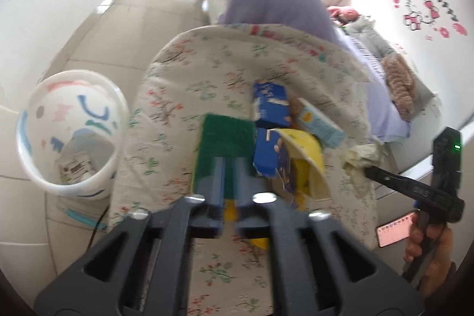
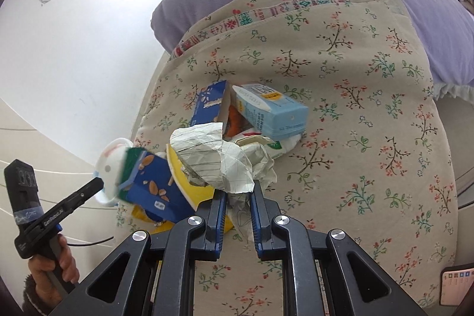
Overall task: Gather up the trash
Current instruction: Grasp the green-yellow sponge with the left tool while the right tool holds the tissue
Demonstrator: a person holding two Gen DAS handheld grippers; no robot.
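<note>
A floral-covered bed carries most of the trash; only a little lies in the white bin at nine o'clock. The right tool is clamped on crumpled paper. The left tool, parted, grips nothing, above a green-and-yellow sponge; cartons remain.

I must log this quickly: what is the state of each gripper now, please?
Left gripper: open, fingers either side of the green-and-yellow sponge, not pressing it.
Right gripper: shut on the crumpled paper.
</note>
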